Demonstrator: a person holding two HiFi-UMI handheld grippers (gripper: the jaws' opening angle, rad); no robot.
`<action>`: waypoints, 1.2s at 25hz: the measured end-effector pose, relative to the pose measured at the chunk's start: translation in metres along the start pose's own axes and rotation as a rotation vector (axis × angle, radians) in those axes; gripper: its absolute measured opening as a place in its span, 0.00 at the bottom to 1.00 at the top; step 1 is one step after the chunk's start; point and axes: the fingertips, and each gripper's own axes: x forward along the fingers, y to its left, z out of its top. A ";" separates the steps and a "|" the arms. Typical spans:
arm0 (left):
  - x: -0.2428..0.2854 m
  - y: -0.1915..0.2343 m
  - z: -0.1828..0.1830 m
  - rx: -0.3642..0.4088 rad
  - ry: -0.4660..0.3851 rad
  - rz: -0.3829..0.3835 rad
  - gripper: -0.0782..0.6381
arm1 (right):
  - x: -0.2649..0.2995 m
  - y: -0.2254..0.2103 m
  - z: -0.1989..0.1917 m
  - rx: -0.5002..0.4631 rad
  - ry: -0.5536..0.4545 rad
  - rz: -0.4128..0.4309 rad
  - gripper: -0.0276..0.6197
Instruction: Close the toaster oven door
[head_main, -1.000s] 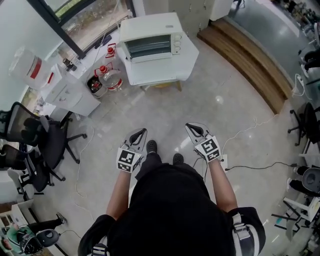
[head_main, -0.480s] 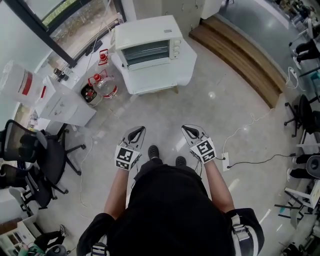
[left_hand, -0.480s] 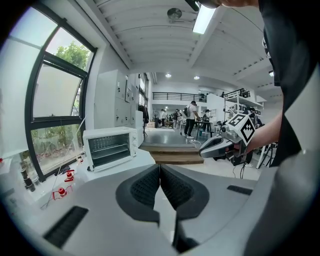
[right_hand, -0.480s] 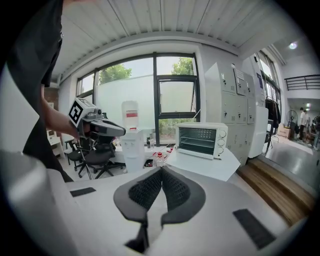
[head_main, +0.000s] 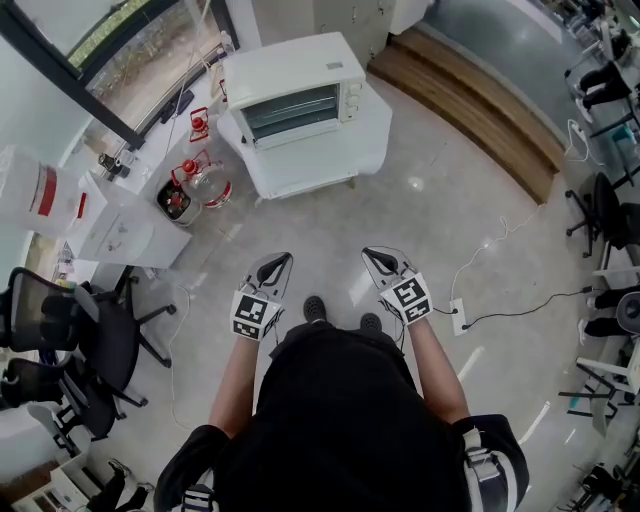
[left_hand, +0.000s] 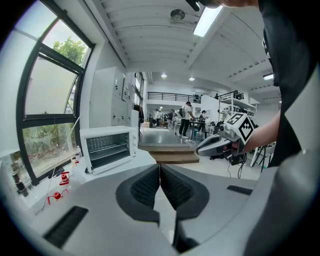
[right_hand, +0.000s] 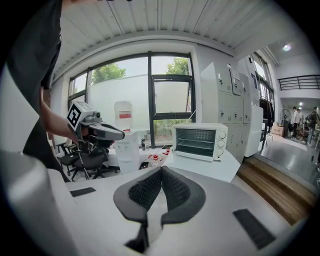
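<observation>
The toaster oven (head_main: 292, 88) stands well ahead (approach step). Left gripper (head_main: 279, 262) and right gripper (head_main: 375, 256) are fully closed, empty. Next, I judge, walk up to it.

left gripper (head_main: 277, 266): closed, empty | right gripper (head_main: 381, 260): closed, empty, held forward

Head view: high, steeply down, toaster oven (head_main: 295, 100) far at top. Left gripper view: low, level along own jaws, catches right gripper (left_hand: 200, 148). Right gripper view: same, catches left gripper (right_hand: 120, 135). All three share toaster oven, none close.
</observation>
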 end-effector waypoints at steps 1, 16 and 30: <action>0.000 0.004 0.000 0.003 -0.001 -0.006 0.14 | 0.004 0.002 0.001 0.004 -0.001 -0.003 0.06; -0.006 0.051 -0.012 0.025 0.016 -0.070 0.14 | 0.041 0.013 0.007 0.040 0.003 -0.073 0.06; 0.008 0.084 -0.007 0.029 -0.028 0.017 0.50 | 0.063 -0.013 0.025 0.027 -0.078 -0.136 0.70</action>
